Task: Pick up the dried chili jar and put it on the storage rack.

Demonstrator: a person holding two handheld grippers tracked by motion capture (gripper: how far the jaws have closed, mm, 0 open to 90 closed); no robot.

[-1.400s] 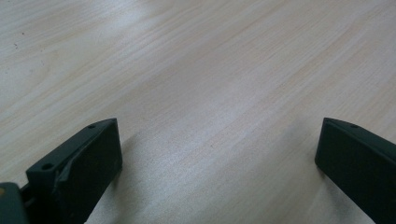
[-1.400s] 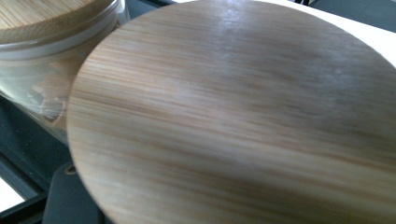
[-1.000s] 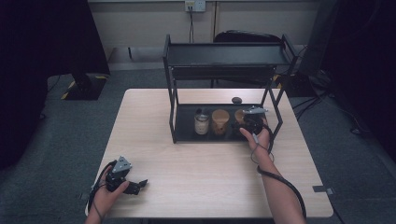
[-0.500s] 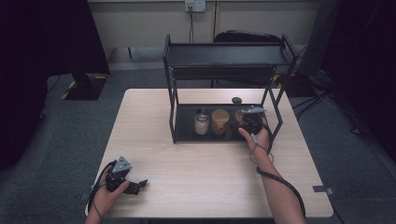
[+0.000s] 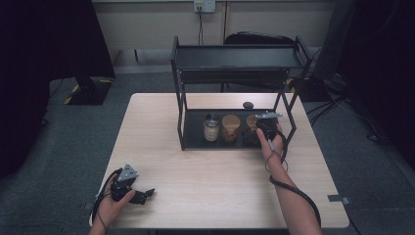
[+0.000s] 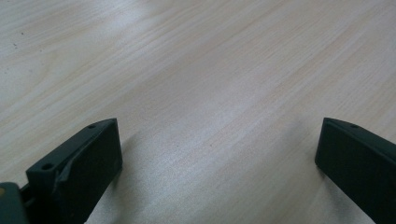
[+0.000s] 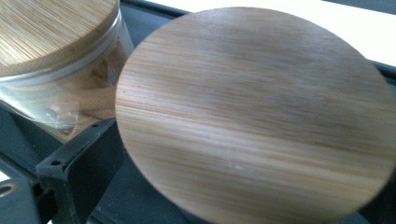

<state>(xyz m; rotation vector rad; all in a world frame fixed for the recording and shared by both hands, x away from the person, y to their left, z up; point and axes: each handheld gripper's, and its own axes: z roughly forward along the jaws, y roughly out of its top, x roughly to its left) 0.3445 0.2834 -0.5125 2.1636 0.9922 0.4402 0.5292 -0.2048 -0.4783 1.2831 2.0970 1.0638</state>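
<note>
Right gripper (image 5: 261,128) reached into the black shelf rack (image 5: 182,122) from its front, jaws straddling the rightmost bamboo-lidded jar (image 7: 257,116) on the rack's bottom tray; whether they actually clamped it, cannot tell, lid hid the contact. That jar sat just right of a second bamboo-lidded jar (image 7: 51,42), directly ahead of the right gripper, so that hand was far nearer. Left gripper (image 5: 142,195) rested well in front-left of the rack on the table (image 6: 196,70), jaws wide apart, holding nothing.

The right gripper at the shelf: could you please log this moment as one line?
right gripper: at right jar, jaws flanking it, grip unclear | left gripper: open, on table | jars in rack lower tray
</note>
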